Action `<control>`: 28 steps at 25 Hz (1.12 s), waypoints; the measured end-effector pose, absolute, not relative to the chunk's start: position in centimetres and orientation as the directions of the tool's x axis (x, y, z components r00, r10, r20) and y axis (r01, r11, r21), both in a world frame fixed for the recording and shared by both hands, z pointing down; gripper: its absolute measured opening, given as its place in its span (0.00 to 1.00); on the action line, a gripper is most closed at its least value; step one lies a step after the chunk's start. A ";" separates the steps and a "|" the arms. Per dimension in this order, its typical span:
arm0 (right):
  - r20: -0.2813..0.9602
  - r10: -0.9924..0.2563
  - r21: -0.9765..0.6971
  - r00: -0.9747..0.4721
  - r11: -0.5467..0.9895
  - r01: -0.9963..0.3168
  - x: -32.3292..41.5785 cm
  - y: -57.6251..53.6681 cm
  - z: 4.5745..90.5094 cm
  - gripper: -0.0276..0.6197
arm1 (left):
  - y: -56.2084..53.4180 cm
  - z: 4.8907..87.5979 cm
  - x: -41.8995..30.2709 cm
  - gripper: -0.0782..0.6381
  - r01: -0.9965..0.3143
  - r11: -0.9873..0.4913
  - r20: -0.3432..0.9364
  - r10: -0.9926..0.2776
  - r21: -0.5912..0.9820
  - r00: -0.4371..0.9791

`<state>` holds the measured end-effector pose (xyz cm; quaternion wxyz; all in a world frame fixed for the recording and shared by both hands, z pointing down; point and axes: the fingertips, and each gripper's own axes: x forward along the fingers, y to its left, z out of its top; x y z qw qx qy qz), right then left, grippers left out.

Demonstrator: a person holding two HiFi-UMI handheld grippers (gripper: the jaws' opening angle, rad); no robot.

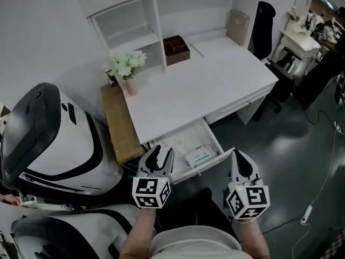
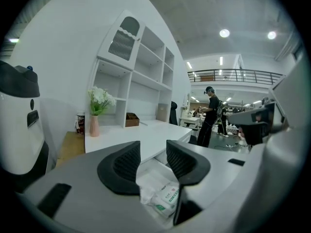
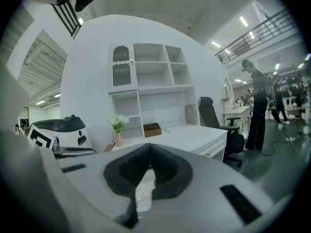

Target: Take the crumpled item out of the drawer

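The white desk's drawer (image 1: 213, 139) is pulled open below the desktop. Inside lie a crumpled white wrapper (image 1: 173, 143) and a flat white packet with green print (image 1: 198, 157). My left gripper (image 1: 163, 154) hovers over the drawer's front left part, open, with nothing between its pads. Seen through the left gripper view's jaws (image 2: 153, 160), the crumpled wrapper (image 2: 147, 182) and the packet (image 2: 168, 198) lie lower down, apart from the pads. To the right of the drawer's front, my right gripper (image 1: 241, 155) is shut and empty, its tips (image 3: 148, 152) touching.
On the desk (image 1: 215, 80) stand a pink vase of white flowers (image 1: 128, 72), a brown box (image 1: 176, 49) and a leaning book (image 1: 237, 26). A wooden side table (image 1: 121, 124) and a white-and-black machine (image 1: 48, 139) sit left. An office chair (image 1: 264, 28) is right; a person (image 2: 211, 115) stands far off.
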<state>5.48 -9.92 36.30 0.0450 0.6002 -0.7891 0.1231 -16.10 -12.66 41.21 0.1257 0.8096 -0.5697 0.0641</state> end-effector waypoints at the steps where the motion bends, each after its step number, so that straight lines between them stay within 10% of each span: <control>1: 0.215 -0.937 -0.141 -0.276 0.250 -0.958 5.5 -10.1 36.2 0.05 | -12.8 41.3 -16.1 0.31 -0.939 -0.319 0.249 -0.906 0.130 0.342; 28: 0.227 -0.920 -0.193 -0.320 0.280 -0.941 7.2 -20.7 37.2 0.05 | -20.4 47.8 -13.1 0.32 -0.932 -0.332 0.423 -0.831 0.143 0.361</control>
